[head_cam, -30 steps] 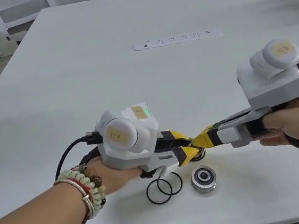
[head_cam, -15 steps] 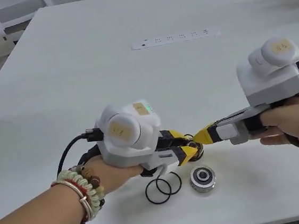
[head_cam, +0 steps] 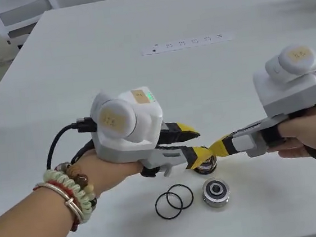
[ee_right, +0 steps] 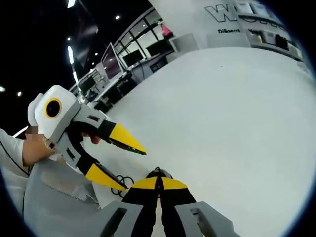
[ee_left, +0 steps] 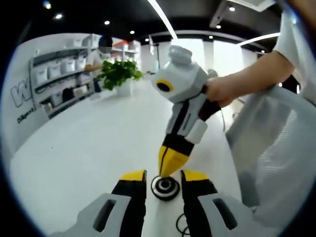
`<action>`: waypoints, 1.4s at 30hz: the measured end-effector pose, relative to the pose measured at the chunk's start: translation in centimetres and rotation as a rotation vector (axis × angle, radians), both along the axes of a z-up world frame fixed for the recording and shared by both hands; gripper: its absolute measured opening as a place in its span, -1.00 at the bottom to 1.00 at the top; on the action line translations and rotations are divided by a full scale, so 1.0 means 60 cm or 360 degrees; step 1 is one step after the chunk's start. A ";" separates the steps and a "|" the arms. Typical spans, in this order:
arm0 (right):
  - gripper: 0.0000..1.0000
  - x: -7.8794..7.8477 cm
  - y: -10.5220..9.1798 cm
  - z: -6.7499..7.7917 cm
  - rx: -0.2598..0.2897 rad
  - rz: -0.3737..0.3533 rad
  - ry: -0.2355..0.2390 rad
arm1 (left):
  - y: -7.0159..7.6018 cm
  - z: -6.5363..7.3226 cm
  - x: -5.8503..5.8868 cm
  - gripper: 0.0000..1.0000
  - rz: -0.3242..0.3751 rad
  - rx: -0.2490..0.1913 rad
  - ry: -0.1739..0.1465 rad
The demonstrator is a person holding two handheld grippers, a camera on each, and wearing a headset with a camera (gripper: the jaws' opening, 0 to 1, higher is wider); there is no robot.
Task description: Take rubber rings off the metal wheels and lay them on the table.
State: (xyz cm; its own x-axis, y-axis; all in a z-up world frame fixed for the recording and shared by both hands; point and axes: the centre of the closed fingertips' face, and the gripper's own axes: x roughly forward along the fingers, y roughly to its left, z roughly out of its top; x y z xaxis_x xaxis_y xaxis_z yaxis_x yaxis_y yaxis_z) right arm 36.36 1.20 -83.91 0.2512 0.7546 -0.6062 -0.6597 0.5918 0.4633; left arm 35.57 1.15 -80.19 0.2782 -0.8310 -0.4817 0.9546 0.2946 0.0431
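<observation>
Wheel (head_cam: 206, 165) on tabletop (head_cam: 113, 72) between spread jaws of left hand-held gripper (head_cam: 197, 144); right hand-held gripper (head_cam: 216, 147), jaws pressed together, noses its rim. Loose rubber rings (head_cam: 174, 199) lie nearer, seemingly light, stretchy; best pinched at edge.

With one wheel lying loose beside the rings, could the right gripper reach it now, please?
Probably yes: the wheel lies uncovered on the table close by the right gripper, whose jaws are shut.
</observation>
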 end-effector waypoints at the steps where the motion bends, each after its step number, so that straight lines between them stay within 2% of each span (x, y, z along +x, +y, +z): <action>1: -1.00 0.000 0.000 0.002 0.0002 -0.0003 0.0002 | 0.002 0.002 -0.002 -0.35 -0.0012 0.0012 0.0000; 4: -1.00 -0.003 0.004 0.011 0.0023 0.0001 -0.0009 | 0.012 0.014 -0.008 -0.17 -0.0035 0.0040 -0.0008; 9: -1.00 -0.006 0.010 0.018 0.0038 0.0014 -0.0021 | 0.038 0.038 -0.014 -0.19 -0.0015 0.0025 -0.0019; 14: -1.00 -0.008 0.012 0.025 0.0051 0.0023 -0.0029 | 0.066 0.060 -0.021 -0.08 0.0036 0.0009 -0.0052; 23: -1.00 -0.009 0.015 0.037 0.0082 0.0030 -0.0049 | 0.147 0.082 -0.037 0.14 0.0200 0.0034 -0.0099; 26: -1.00 -0.002 0.020 0.060 0.0189 -0.0020 -0.0056 | 0.179 0.090 -0.044 0.19 0.0283 0.0038 -0.0119; 31: -1.00 0.004 0.017 0.074 0.0250 -0.0055 -0.0056 | 0.213 0.109 -0.056 0.23 0.0397 -0.0021 -0.0137; 34: -1.00 0.004 0.019 0.077 0.0267 -0.0058 -0.0055 | 0.230 0.112 -0.066 0.25 0.0431 -0.0033 -0.0154; 35: -1.00 0.003 0.020 0.080 0.0274 -0.0056 -0.0056 | 0.241 0.110 -0.067 0.25 0.0479 -0.0029 -0.0154; 38: -1.00 0.001 0.025 0.088 0.0308 -0.0051 -0.0060 | 0.259 0.108 -0.075 0.28 0.0541 -0.0054 -0.0137; 42: -1.00 -0.002 0.031 0.097 0.0352 -0.0043 -0.0059 | 0.280 0.100 -0.089 0.30 0.0599 -0.0040 -0.0118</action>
